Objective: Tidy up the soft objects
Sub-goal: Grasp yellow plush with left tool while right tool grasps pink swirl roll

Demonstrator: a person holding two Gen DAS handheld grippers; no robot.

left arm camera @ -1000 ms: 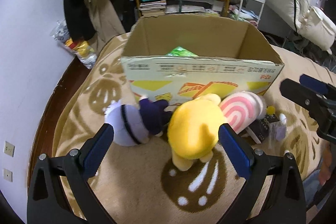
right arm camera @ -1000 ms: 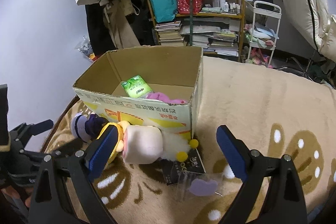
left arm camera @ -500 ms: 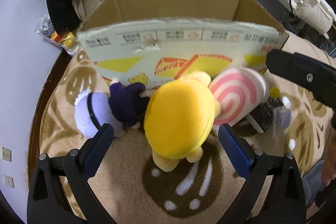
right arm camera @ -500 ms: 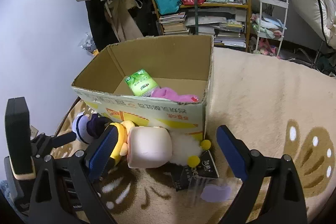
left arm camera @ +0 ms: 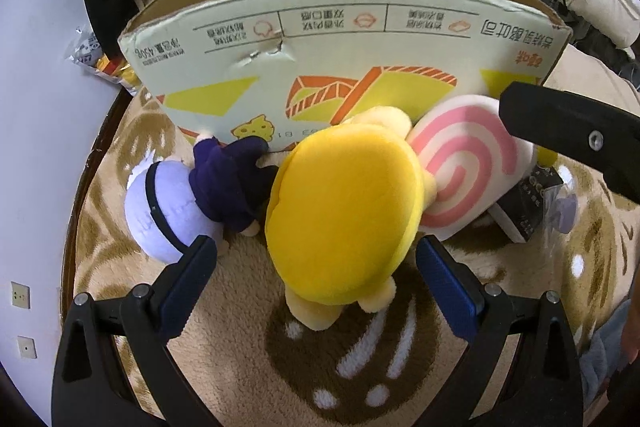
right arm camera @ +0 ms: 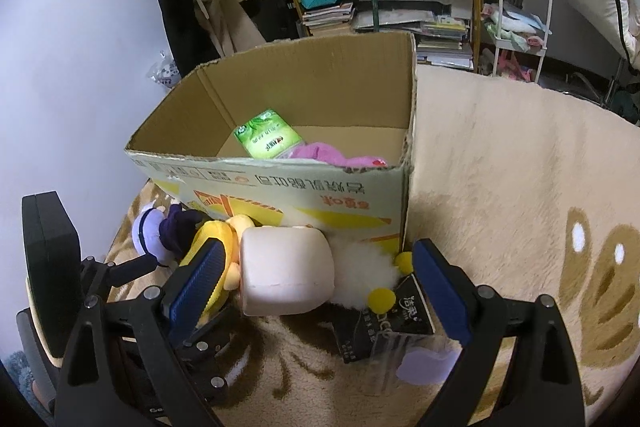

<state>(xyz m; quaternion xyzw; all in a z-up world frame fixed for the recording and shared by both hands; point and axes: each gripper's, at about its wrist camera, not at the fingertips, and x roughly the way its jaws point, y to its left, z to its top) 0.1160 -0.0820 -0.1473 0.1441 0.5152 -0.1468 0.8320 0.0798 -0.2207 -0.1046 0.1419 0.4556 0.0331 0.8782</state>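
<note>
Left hand-held gripper (left arm camera: pixel 316 269) has its jaws spread wide to either side of the yellow plush toy (left arm camera: pixel 344 215), which lies on the patterned rug (left arm camera: pixel 240 311) against the front wall of the cardboard box (left arm camera: pixel 340 39); neither pad touches the plush. That toy looks light, stuffed and squashy, so it should give under pressure and not slip much; a hold across its broad yellow body, well in from the small feet, seems the safest place. Beside it lie a purple doll (left arm camera: pixel 188 199) on one side and a pink swirl cushion (left arm camera: pixel 464 171) on the other, both touching it, so closing jaws could snag a neighbour. Right hand-held gripper (right arm camera: pixel 316 281) is also wide apart and holds nothing, held low and pointed at the cushion's pale side (right arm camera: pixel 286 271). The left one looks down steeply from above the toy.
</note>
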